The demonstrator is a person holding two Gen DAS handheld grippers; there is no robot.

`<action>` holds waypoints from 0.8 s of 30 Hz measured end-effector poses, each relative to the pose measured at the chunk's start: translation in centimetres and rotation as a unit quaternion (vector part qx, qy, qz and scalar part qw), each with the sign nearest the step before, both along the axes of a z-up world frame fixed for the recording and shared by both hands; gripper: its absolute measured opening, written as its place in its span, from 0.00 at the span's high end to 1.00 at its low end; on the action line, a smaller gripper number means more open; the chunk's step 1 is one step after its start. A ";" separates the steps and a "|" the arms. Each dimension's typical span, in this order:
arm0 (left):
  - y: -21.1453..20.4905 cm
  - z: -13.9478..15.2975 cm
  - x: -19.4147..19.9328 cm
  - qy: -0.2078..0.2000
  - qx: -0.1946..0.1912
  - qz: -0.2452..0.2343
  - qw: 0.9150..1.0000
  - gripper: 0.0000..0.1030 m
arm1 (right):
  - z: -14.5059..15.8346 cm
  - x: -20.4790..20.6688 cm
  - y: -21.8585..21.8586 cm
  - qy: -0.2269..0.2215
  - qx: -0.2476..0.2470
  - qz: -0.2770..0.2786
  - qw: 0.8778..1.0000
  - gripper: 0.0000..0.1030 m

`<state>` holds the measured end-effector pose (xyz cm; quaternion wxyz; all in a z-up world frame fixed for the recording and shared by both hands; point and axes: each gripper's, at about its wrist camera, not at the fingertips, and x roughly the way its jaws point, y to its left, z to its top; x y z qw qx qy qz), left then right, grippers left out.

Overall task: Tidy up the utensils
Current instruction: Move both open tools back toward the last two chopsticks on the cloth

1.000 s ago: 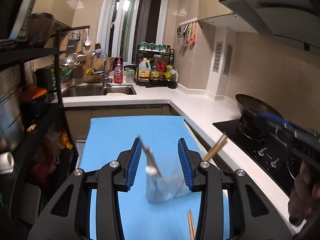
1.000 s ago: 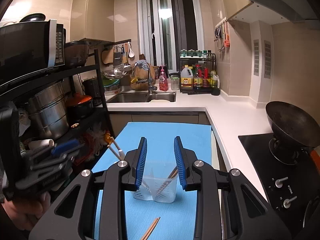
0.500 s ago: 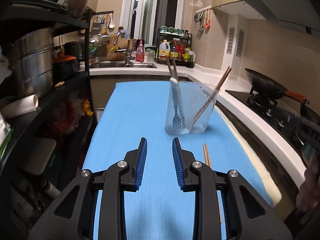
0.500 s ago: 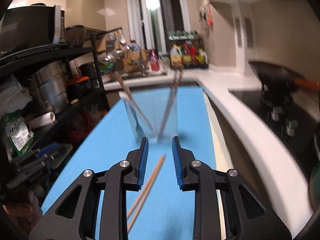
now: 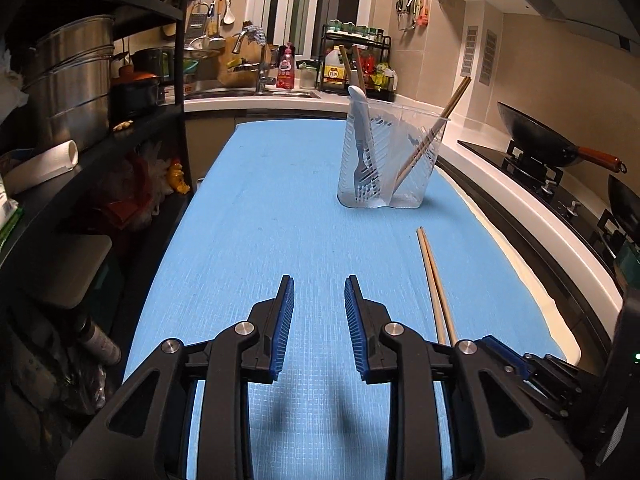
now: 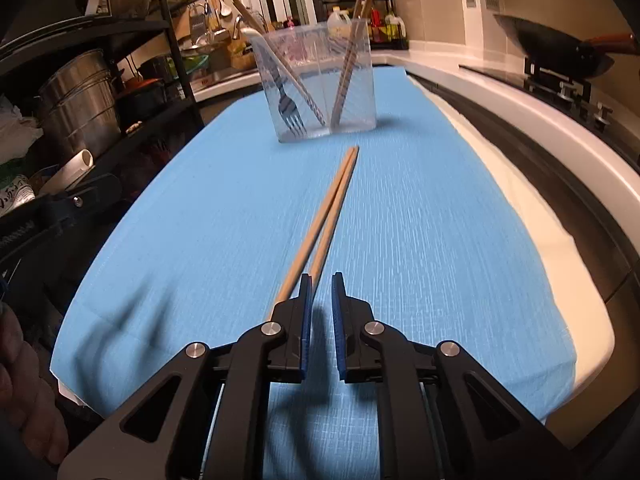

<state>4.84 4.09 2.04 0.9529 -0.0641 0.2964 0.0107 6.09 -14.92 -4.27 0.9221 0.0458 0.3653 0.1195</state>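
On the blue cloth (image 6: 420,240) covering the counter, one pair of wooden chopsticks (image 6: 326,216) lies loose, just short of the clear plastic utensil holder (image 6: 320,84) that stands toward the cloth's far end. The holder already has a fork (image 6: 286,108) and more chopsticks upright in it.

Right gripper (image 6: 320,292): jaws closing, now a narrow gap, nothing between them. The near ends of the chopsticks run just under and to the left of its left finger, so it is slightly off line, not clamped on anything.

Left gripper (image 5: 319,300): jaws partly apart, empty, over bare cloth. In its view the chopsticks (image 5: 436,280) lie off to the right, clear of the fingers.

Key relation: the long axis of the chopsticks runs nearly along the right gripper's pointing line, tips toward the holder. The right hand is the nearer one; likely it needs a small shift left before pinching.

Risk, as a guess: closing off-centre nudges the pair apart.
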 end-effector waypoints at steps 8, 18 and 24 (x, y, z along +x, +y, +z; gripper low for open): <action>-0.8 -0.5 0.0 0.003 -0.001 -0.009 1.000 0.74 | 0.1 0.0 0.1 -0.001 0.017 0.008 1.000 0.84; -1.3 -0.9 0.0 0.005 0.004 -0.018 1.000 0.74 | -0.2 0.0 0.6 0.005 -0.028 -0.002 1.000 0.89; -1.7 -1.2 0.1 0.010 0.000 -0.026 1.000 0.74 | -0.1 0.1 -0.4 0.012 -0.044 -0.029 0.999 0.94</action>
